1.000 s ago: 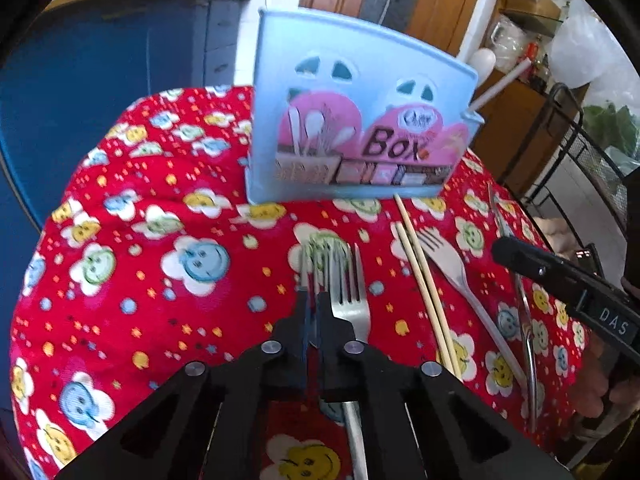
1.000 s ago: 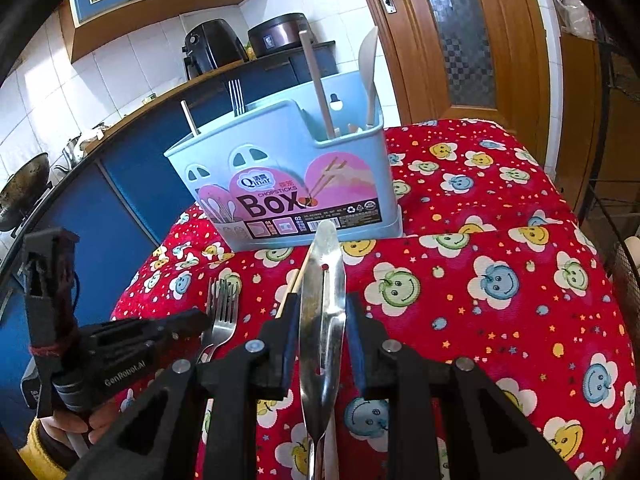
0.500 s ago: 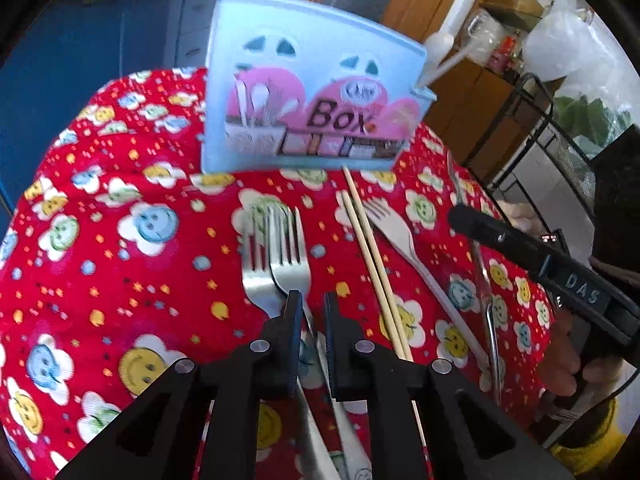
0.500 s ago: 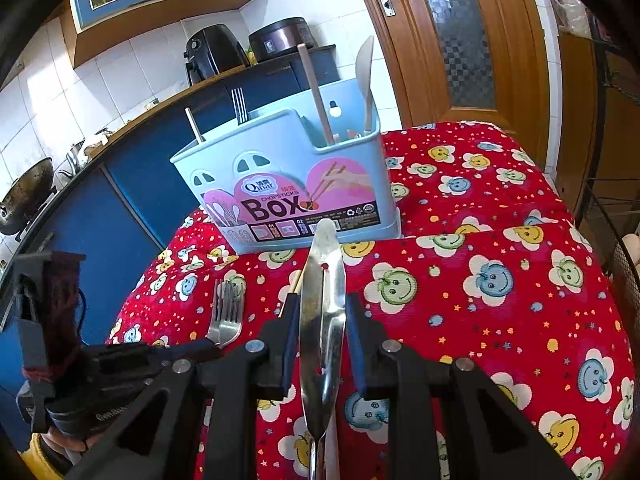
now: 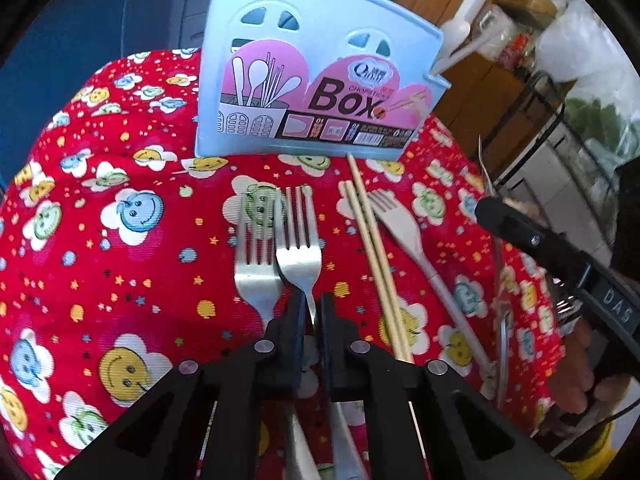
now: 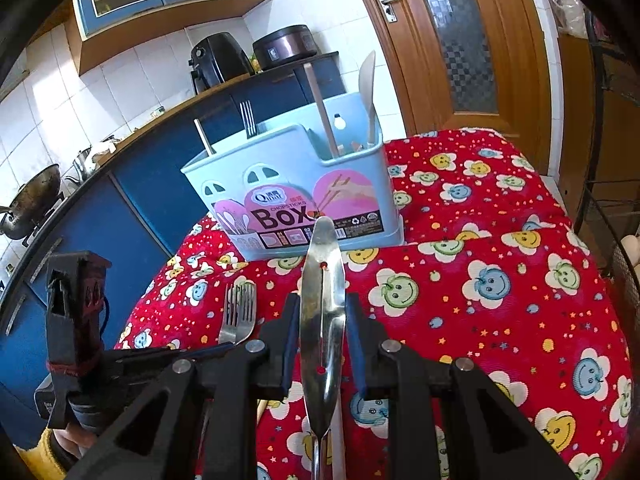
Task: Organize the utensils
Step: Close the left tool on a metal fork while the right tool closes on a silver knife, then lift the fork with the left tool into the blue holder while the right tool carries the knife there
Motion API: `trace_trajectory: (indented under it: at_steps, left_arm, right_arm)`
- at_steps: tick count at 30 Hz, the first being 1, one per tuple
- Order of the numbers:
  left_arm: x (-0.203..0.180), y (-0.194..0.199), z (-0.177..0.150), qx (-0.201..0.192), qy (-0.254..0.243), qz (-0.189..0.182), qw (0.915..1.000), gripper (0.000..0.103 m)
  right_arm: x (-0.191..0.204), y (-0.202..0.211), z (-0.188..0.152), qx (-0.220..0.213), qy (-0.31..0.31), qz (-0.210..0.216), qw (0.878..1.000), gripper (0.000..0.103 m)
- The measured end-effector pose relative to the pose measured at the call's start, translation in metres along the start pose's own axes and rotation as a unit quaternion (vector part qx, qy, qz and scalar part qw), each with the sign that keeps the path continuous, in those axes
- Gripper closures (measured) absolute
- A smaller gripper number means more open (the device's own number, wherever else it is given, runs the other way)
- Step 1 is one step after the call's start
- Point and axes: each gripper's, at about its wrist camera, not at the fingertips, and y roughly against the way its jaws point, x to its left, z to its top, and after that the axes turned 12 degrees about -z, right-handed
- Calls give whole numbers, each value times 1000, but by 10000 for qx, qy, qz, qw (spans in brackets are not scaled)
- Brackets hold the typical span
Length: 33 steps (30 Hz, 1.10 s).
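Observation:
A light blue utensil box (image 5: 316, 80) stands on the red smiley tablecloth (image 5: 120, 240); it also shows in the right wrist view (image 6: 296, 196), holding a fork, chopsticks and a spoon. Two steel forks lie side by side. My left gripper (image 5: 311, 312) is shut on the neck of the right fork (image 5: 299, 240); the other fork (image 5: 256, 256) lies just left of it. A chopstick pair (image 5: 374, 252) and a pale plastic fork (image 5: 412, 240) lie to the right. My right gripper (image 6: 322, 312) is shut on a steel spoon (image 6: 322, 280), held above the cloth.
Blue kitchen cabinets (image 6: 132, 184) with a rice cooker (image 6: 286, 46) stand behind the table. A wooden door (image 6: 460, 48) is at the back right. A black wire rack (image 5: 552, 128) stands off the table's right side.
My left gripper has drawn back along the forks and closed on the right fork's neck. My right gripper has held almost still with the spoon.

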Motion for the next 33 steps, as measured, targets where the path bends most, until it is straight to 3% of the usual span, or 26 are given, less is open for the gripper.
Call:
trace_trajectory:
  at_steps: [3, 9, 17, 33]
  left_arm:
    - [0, 9, -1, -200, 90, -253, 9994, 99]
    - [-16, 38, -1, -761, -174, -415, 9961, 100]
    - [-31, 83, 15, -1596, -372, -556, 9849, 100]
    - [-48, 128, 94, -2489, -828, -127, 9649, 100]
  right_arm:
    - [2, 7, 2, -100, 7, 1, 9999, 79]
    - [8, 22, 11, -334, 60, 29, 9994, 79]
    - [19, 41, 29, -711, 101, 40, 9974, 79]
    - [38, 62, 104, -1554, 332, -145, 9872, 79]
